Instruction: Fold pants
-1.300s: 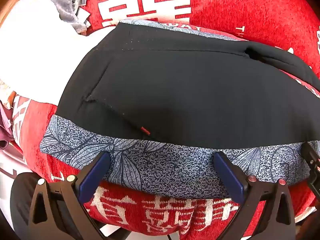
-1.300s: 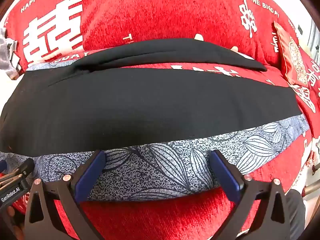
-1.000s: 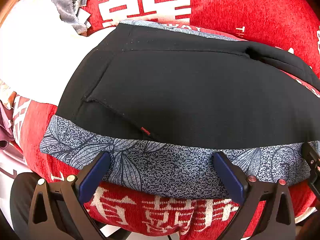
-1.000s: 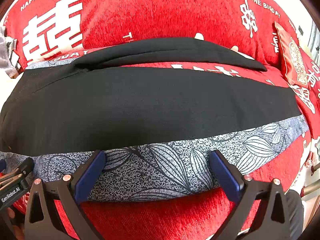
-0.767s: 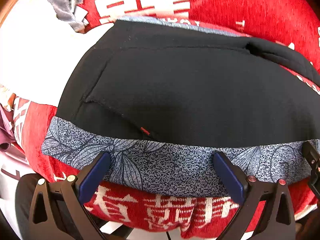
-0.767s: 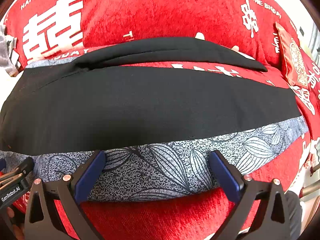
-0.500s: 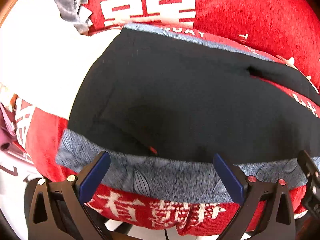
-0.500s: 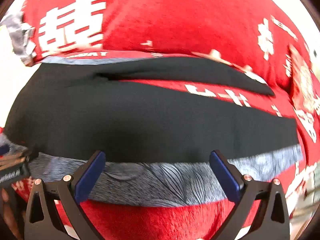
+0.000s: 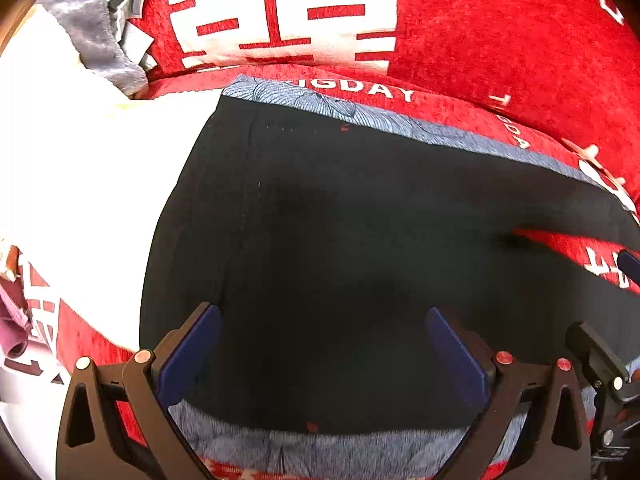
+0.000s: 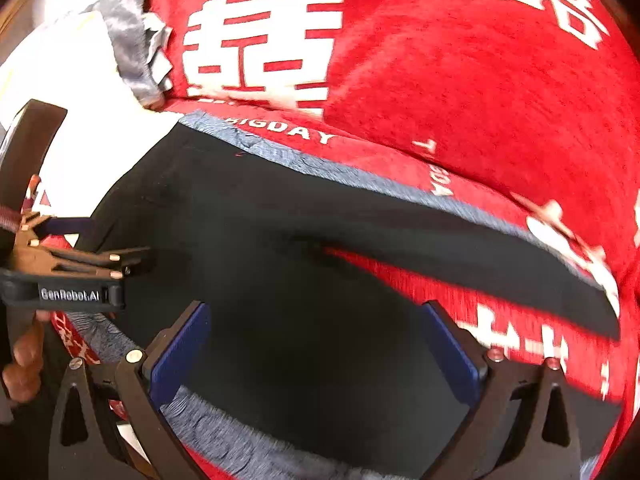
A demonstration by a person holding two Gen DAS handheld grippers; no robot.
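The pants (image 9: 360,240) are matt black cloth. Under them, a grey printed fabric (image 9: 340,456) looks smooth; the red cover (image 10: 480,80) is plush, velvety pile.

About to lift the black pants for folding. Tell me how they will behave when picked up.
The black pants will probably go floppy and sag, since they lie flat and follow the red blanket. They look thin, so likely light. One leg lies apart and may trail.

Bright daylight, blown-out whites left; right view motion-blurred; fisheye-warped, vignetted edges.
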